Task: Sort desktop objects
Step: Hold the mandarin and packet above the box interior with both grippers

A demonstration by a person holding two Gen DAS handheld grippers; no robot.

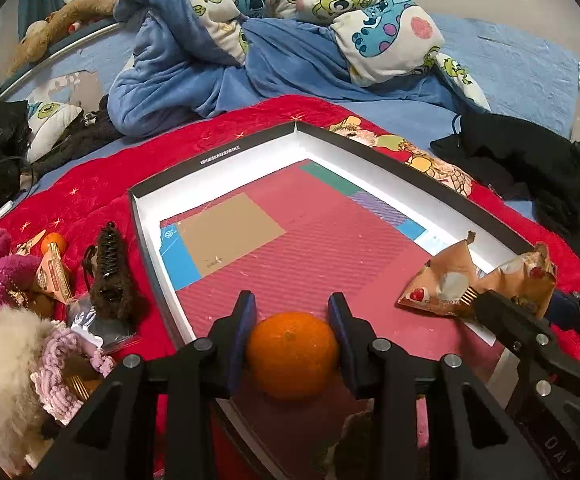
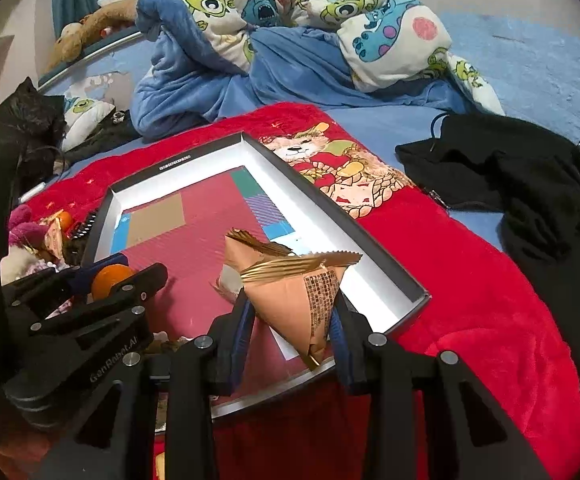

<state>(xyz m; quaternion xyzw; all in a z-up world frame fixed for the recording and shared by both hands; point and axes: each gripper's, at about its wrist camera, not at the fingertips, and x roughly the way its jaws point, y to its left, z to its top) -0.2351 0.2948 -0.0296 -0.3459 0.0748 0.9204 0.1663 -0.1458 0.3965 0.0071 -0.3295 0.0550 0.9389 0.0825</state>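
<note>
My left gripper (image 1: pixel 292 328) is shut on an orange (image 1: pixel 292 354) and holds it over the near end of a shallow black box (image 1: pixel 250 146) with a red patterned floor. My right gripper (image 2: pixel 293 334) is shut on a tan triangular snack packet (image 2: pixel 296 292) over the box's right near part; this packet shows in the left wrist view (image 1: pixel 526 280) beside a second, similar packet (image 1: pixel 438 280) lying in the box. In the right wrist view the left gripper (image 2: pixel 114 280) and its orange (image 2: pixel 110 278) are at the left.
The box lies on a red blanket (image 2: pixel 470 272) on a bed. Left of it lie a second orange (image 1: pixel 53 242), a snack packet (image 1: pixel 56 276), a dark hair clip (image 1: pixel 108 252) and plush items (image 1: pixel 6 328). Black clothing (image 2: pixel 510 184) lies right; a blue quilt (image 1: pixel 250 52) behind.
</note>
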